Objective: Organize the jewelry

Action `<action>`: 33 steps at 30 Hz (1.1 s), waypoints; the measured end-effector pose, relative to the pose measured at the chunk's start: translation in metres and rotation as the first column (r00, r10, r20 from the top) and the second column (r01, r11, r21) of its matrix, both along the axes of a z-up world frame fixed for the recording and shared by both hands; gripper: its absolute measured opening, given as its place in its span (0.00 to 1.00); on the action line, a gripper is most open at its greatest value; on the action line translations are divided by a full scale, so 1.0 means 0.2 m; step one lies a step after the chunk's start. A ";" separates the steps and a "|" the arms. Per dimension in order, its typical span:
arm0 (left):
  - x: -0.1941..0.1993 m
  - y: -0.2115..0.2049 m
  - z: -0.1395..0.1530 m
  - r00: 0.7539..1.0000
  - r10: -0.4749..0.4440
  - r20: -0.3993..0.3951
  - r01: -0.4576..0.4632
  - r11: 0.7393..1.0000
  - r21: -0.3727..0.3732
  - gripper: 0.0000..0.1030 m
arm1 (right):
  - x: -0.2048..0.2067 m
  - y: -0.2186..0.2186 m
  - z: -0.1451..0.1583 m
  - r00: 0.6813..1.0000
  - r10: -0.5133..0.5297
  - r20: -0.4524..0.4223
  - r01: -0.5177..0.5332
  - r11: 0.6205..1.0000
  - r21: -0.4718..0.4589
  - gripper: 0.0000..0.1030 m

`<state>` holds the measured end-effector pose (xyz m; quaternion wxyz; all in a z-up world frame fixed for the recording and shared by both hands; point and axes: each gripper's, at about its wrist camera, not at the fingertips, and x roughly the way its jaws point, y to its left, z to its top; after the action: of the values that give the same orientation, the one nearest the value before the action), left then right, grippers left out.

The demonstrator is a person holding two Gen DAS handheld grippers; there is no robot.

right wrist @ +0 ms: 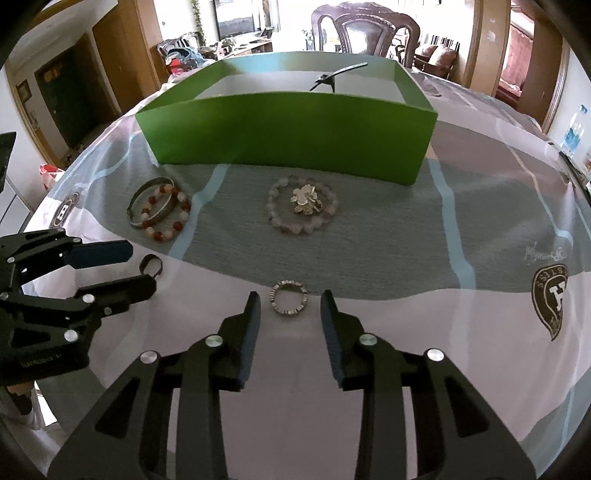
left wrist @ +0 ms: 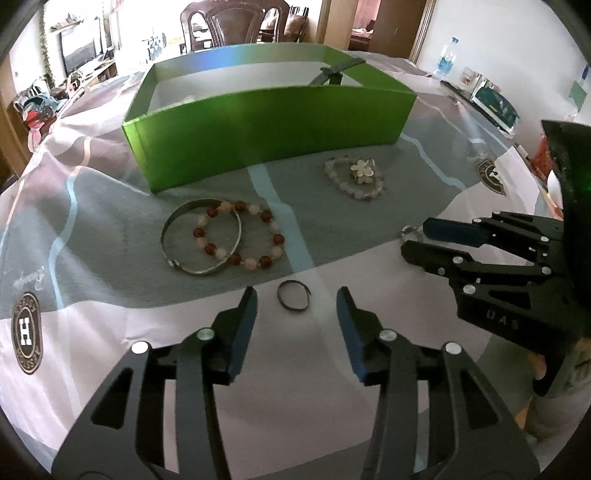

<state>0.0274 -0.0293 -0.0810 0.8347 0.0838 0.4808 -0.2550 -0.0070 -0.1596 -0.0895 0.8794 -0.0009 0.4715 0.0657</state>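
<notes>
Two pairs of tongs over a tabletop (right wrist: 480, 258) draped in a grey, pink and white patterned cloth (left wrist: 110, 177).

Left tongs (left wrist: 296, 295): spread apart, gripping nothing, with a thin dark ring (left wrist: 293, 295) lying flat on the cloth between the fingertips, touched by neither. Same ring (right wrist: 151, 264) seen from the right wrist between the two dark fingers of the left tongs (right wrist: 142, 267).

Right tongs (right wrist: 289, 300): likewise spread apart and holding nothing, with a silver studded ring (right wrist: 289, 297) on the cloth between the tips, not pinched. Seen from the left wrist, right tongs (left wrist: 413, 238) low at the right edge, tips either side of a small pale ring (left wrist: 410, 232), mostly hidden.

Farther back, toward the middle of the tabletop:
- green box (left wrist: 266, 125), open at the top, standing upright, with a dark strap-like piece (left wrist: 332, 72) poking above its far rim; same box (right wrist: 288, 136) centred in the right wrist view.
- silver bangle (left wrist: 201, 236) overlapping a red-and-white bead bracelet (left wrist: 240, 234), just in front of the box's left corner; also visible at (right wrist: 151, 203) and (right wrist: 166, 212).
- pale bead bracelet (left wrist: 354, 177) with a flower charm (left wrist: 364, 170) inside its loop, in front of the box's right half; again at (right wrist: 303, 205) and (right wrist: 306, 199).

Beyond the tabletop, a carved wooden chair (right wrist: 365, 29) and a water bottle (left wrist: 447, 55).
</notes>
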 end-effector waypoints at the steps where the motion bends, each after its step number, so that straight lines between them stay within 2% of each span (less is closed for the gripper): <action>1: 0.00 -0.01 -0.01 1.000 0.005 0.001 -0.005 1.000 0.003 0.43 | 0.00 0.01 0.00 1.000 -0.002 0.003 0.002 1.000 -0.007 0.34; 7: 0.00 -0.02 -0.02 0.999 0.025 0.045 -0.026 0.999 0.029 0.43 | -0.01 0.04 0.00 0.999 -0.004 0.032 0.006 0.998 -0.065 0.34; 11: 0.00 -0.01 -0.03 0.997 0.044 0.068 -0.048 0.998 0.052 0.43 | 0.00 0.01 0.00 0.999 -0.040 0.031 0.042 0.997 -0.066 0.34; 17: 0.02 0.08 -0.02 0.988 0.133 0.083 -0.140 0.987 0.081 0.38 | -0.01 -0.03 0.00 0.996 -0.082 0.023 0.082 0.996 -0.041 0.29; 24: 0.02 0.15 -0.02 0.972 0.219 0.083 -0.226 0.971 0.083 0.44 | -0.03 -0.01 -0.01 0.994 -0.103 0.034 0.104 0.994 -0.043 0.29; 28: 0.02 0.15 -0.02 0.966 0.242 0.088 -0.249 0.965 0.081 0.45 | -0.03 -0.01 -0.01 0.992 -0.123 0.041 0.125 0.991 -0.041 0.29; 30: 0.02 0.14 -0.02 0.965 0.245 0.094 -0.253 0.964 0.086 0.51 | -0.03 -0.01 -0.01 0.991 -0.126 0.044 0.128 0.991 -0.043 0.30; 33: 0.02 0.14 -0.02 0.965 0.248 0.091 -0.255 0.963 0.084 0.53 | -0.03 -0.01 -0.02 0.990 -0.130 0.051 0.132 0.990 -0.044 0.33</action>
<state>0.0316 -0.0007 -0.0852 0.8738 0.0716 0.4657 -0.1201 -0.0139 -0.1617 -0.0930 0.8926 0.0079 0.4508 -0.0035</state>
